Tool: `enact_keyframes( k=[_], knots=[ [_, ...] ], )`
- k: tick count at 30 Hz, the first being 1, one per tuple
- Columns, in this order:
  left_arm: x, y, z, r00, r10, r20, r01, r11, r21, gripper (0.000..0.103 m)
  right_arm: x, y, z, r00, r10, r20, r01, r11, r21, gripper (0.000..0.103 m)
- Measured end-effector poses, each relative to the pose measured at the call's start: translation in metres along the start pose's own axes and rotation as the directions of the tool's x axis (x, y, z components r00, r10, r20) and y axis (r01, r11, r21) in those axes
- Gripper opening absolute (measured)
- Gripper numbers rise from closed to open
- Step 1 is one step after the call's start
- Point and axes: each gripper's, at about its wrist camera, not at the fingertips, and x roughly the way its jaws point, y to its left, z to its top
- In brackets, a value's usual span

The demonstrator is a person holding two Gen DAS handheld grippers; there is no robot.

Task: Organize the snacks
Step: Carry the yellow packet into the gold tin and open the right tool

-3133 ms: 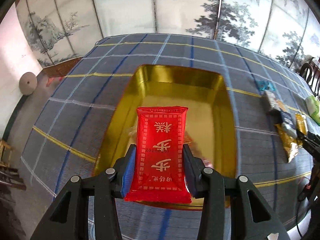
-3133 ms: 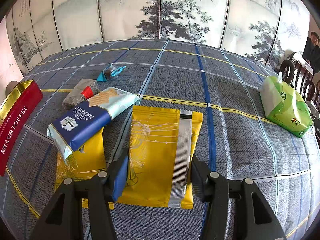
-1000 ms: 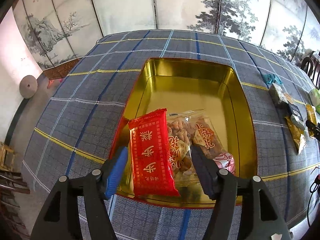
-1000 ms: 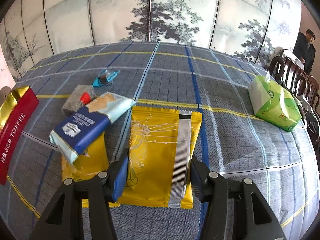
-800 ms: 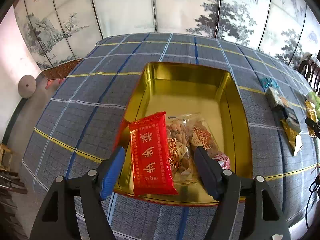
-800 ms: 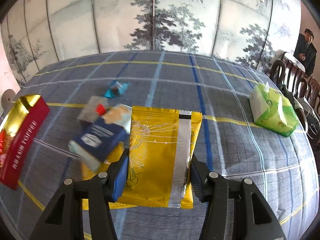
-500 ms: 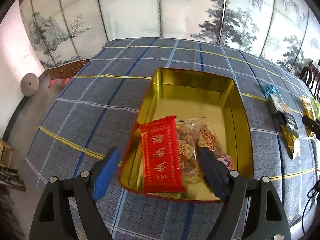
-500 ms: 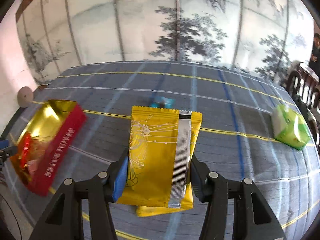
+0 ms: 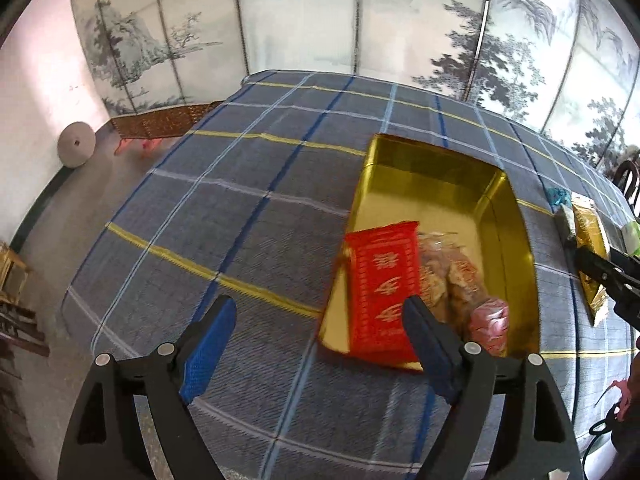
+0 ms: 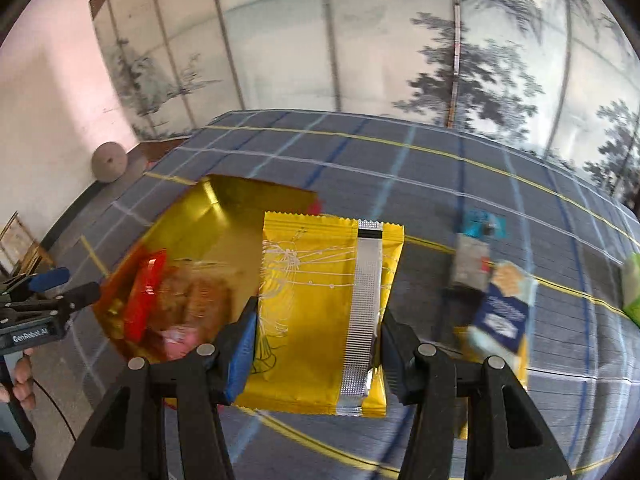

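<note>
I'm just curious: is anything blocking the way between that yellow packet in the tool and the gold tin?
Nothing visible. The yellow packet is clamped in the right tool, and the gold tin beyond it lies open, its far half bare.

I see a folding screen [image 9: 360, 32] painted with ink trees and hills standing behind the bench [image 9: 224, 208], which is covered in a grey-blue plaid cloth with yellow and blue lines. Off to the left, a round grey disc [image 9: 76, 144] leans against the pale pink wall [image 9: 36, 92]. A dark wooden chair [image 9: 630, 178] shows at the far right edge.
</note>
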Motion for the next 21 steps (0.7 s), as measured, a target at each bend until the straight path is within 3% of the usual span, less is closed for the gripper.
enact_keyframes(
  k=[21],
  knots=[
    [-0.002, 0.043, -0.019, 0.999, 0.045, -0.02, -0.047, 0.997, -0.069, 0.082, 0.03, 0.067, 0.001, 0.997, 0.045, -0.066, -0.051, 0.994, -0.099, 0.054]
  ],
)
